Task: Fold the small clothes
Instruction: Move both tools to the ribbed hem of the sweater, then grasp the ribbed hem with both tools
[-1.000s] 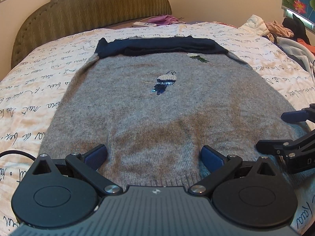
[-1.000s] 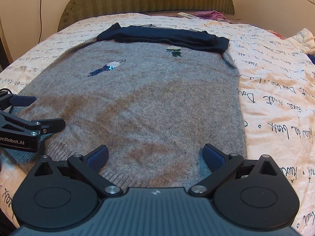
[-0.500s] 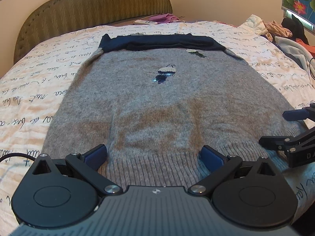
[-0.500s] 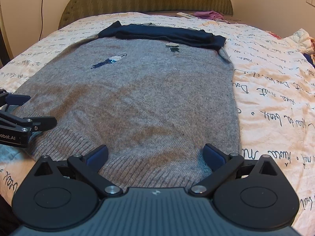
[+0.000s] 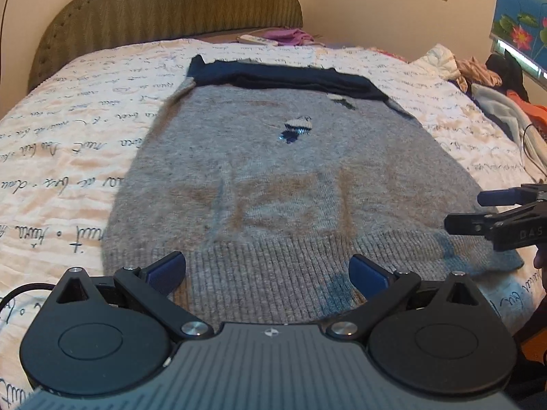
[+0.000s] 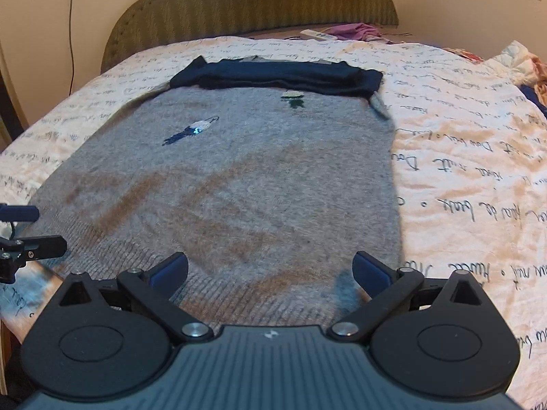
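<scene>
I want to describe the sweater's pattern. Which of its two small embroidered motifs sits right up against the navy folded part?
The green motif with the pale top, lying just below the navy folded part. The blue-and-white motif sits further down the grey sweater.

Black grippers, blue-padded fingers (image 5: 167, 271), silver screws.

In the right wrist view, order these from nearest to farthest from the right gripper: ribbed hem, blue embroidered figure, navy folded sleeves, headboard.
From the right gripper:
1. Ribbed hem of the gray sweater, just ahead of the fingers.
2. Blue embroidered figure, mid-sweater, left of centre.
3. Navy folded sleeves, across the sweater's far end.
4. Headboard, behind the bed.
</scene>
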